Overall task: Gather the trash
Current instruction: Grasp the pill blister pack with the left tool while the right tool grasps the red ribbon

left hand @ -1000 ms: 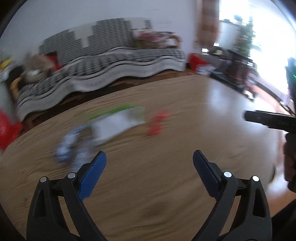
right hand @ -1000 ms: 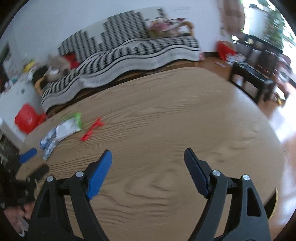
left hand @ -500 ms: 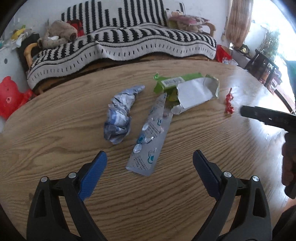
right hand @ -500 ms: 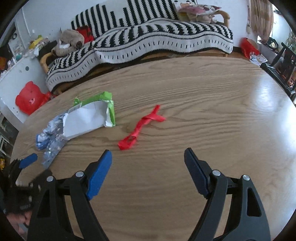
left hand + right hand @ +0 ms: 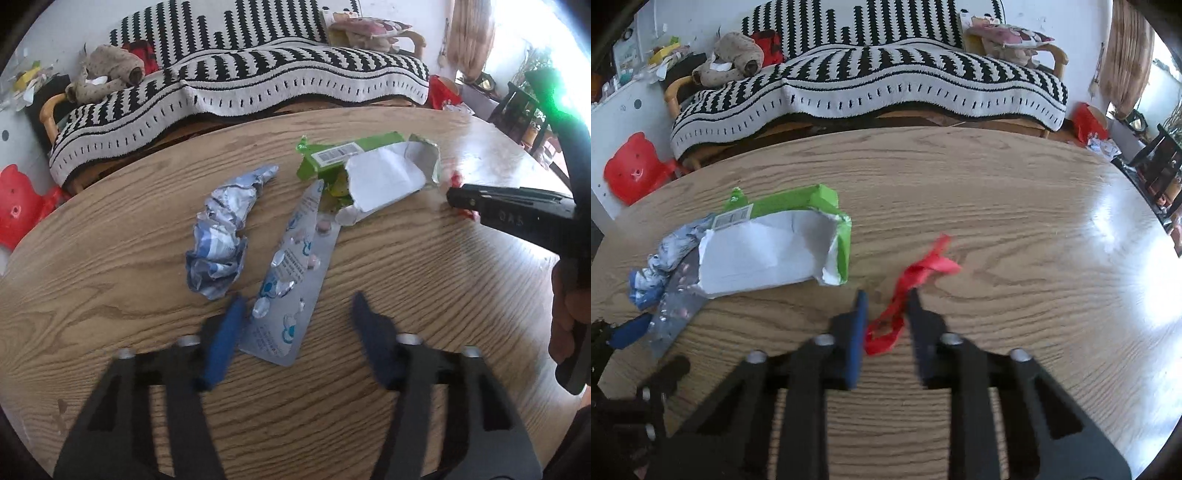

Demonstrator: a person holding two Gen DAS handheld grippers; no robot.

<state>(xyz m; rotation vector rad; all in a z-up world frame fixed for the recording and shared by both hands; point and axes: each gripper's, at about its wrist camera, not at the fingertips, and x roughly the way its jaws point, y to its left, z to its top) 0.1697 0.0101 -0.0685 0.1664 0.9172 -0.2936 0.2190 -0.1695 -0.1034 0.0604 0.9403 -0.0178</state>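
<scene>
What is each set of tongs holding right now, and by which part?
Nothing firmly yet. Left tongs are closing around the blister pack's near end; right tongs are closing around the red strip's lower end.

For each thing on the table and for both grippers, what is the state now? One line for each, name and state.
Left gripper: jaws closing, blister strip between them, not yet pinched.
Right gripper: jaws closing around the red strip.
Blister strip: flat, mostly emptied.
Red strip: twisted, lying on the table.
Green carton: torn open, flattened.
Blue-white wrapper: crumpled.
</scene>
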